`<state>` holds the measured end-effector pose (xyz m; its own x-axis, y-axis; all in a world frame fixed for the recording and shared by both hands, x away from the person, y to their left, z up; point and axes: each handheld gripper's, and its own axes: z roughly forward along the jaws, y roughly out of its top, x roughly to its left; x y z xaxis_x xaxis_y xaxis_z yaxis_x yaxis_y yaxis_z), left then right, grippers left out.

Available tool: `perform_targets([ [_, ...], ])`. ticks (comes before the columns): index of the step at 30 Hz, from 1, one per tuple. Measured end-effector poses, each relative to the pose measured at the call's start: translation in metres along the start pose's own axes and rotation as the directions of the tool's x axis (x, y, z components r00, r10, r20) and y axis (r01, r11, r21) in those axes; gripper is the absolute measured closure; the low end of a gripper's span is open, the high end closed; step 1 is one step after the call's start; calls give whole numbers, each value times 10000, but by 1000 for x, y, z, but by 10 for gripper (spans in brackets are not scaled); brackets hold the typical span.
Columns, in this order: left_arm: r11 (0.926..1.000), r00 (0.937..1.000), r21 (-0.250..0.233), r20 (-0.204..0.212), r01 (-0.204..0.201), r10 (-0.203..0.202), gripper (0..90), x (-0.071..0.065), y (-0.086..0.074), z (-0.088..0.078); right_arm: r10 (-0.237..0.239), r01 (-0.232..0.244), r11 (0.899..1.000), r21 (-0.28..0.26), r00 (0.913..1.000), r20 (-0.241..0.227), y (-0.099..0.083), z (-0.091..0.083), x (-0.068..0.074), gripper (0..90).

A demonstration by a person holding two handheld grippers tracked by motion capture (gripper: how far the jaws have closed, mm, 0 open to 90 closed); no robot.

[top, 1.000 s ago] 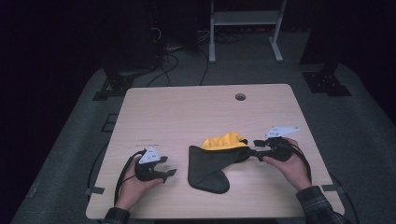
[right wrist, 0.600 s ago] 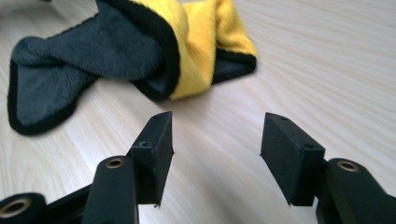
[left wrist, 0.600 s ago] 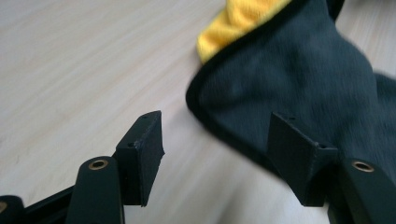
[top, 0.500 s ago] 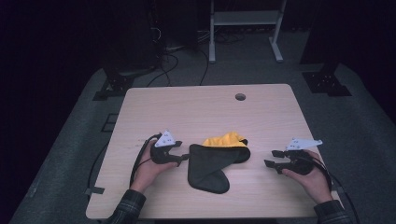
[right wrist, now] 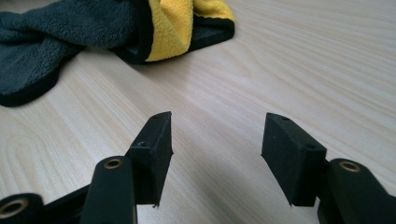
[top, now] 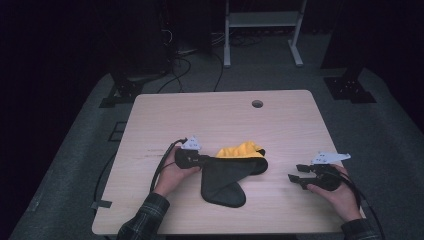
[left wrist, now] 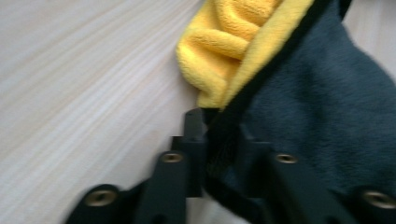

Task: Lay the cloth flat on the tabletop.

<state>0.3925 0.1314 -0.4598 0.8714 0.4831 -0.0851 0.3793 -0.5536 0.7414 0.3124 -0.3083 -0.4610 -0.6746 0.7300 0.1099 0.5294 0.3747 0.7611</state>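
Pinching the black-trimmed edge of the dark grey and yellow fleece cloth (top: 227,175) mid-table, the left gripper (top: 202,160) has just closed its jaws; the right gripper (top: 294,173) rests apart, jaws spread wide, holding nothing.

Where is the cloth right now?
In the high view the grey and yellow cloth lies near the table's front edge, its left edge pinched by the left gripper.
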Motion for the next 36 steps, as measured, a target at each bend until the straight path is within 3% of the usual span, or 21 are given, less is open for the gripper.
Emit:
perform_targets([
  [4,9989,9990,-181,171,423,-420,835,-4,4,-9,-32,33,10000,65,10000,-25,1,2,2,417],
  [8,9976,9985,-433,155,534,-528,834,-4,5,-26,-62,62,10000,26,10000,-72,2,3,4,417],
  [15,9915,9938,-839,-423,993,-1031,834,6,-8,-65,-189,191,9998,73,9996,-199,4,6,8,419],
  [19,9845,9851,-1018,-808,1431,-1515,833,15,-24,-85,-297,300,9995,116,9992,-260,6,9,12,419],
  [25,9721,9657,-1083,-1349,2081,-2218,833,25,-53,-109,-449,455,9989,125,9981,-422,11,15,19,422],
  [33,9617,9428,-718,-1909,2644,-2735,833,33,-75,-116,-964,977,9952,75,9903,-997,28,35,45,437],
  [36,9607,9421,-703,-1891,2684,-2771,833,34,-77,-115,-1338,1369,9905,154,9826,-1292,36,51,60,443],
])
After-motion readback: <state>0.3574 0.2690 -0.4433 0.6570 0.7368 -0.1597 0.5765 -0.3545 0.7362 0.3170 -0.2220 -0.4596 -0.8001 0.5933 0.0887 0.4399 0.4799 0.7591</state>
